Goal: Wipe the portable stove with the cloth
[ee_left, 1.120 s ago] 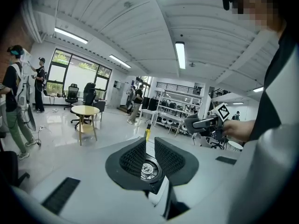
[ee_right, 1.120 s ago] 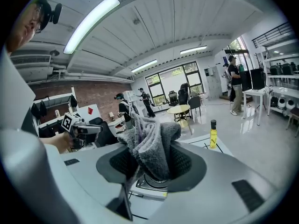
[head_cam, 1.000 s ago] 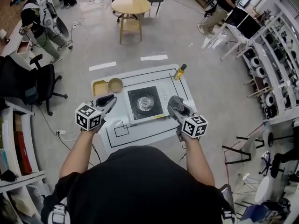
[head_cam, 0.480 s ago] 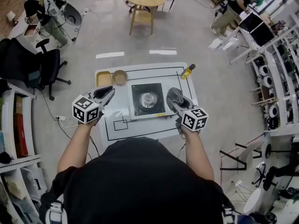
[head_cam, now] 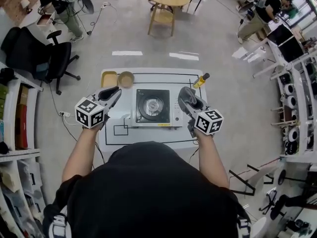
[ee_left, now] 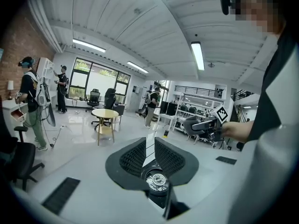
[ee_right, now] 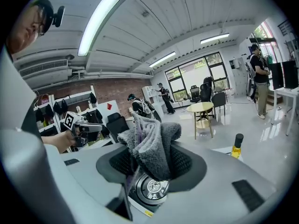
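Step judged: approach before first wipe. Lower right gripper (head_cam: 184,98) until bunched grey cloth (ee_right: 150,141) presses flat on portable stove (head_cam: 166,109), mid-frame on white table (head_cam: 163,135); work round burner (ee_right: 150,189) in overlapping strokes. Clenches cloth firmly, hovering at stove's right edge. Left gripper (head_cam: 112,92): pinched together, empty, poised left of stove, both forearms extended forward.
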Available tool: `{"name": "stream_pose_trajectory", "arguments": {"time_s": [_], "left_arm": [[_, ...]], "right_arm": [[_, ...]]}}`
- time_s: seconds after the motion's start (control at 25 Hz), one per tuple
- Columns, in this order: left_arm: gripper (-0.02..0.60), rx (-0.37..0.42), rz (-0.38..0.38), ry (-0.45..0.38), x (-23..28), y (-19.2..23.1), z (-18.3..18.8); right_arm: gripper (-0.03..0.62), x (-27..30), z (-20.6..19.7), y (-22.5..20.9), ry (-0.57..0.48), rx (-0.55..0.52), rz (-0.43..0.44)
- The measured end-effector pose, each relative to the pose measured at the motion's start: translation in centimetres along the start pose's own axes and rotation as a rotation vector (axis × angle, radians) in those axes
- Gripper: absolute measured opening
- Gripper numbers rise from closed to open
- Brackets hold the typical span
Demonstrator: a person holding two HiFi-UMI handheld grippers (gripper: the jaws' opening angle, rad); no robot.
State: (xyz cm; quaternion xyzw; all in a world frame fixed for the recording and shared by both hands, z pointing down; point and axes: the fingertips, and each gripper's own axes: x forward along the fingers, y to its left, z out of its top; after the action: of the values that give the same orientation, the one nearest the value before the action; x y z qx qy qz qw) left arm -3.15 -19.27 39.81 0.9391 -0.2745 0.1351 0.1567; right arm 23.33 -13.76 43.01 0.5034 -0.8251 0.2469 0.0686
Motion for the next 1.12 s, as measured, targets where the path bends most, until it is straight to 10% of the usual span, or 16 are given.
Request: {"name": "stream_pose_trajectory", "arguments": {"time_s": [1.12], "left_arm": [[0.069,-0.116,0.237,-0.019,-4.1,1.2,-5.1]], "right_arm": [[0.206,10.4,-3.8,3.4,0.257,-0.277,0.264]]}}
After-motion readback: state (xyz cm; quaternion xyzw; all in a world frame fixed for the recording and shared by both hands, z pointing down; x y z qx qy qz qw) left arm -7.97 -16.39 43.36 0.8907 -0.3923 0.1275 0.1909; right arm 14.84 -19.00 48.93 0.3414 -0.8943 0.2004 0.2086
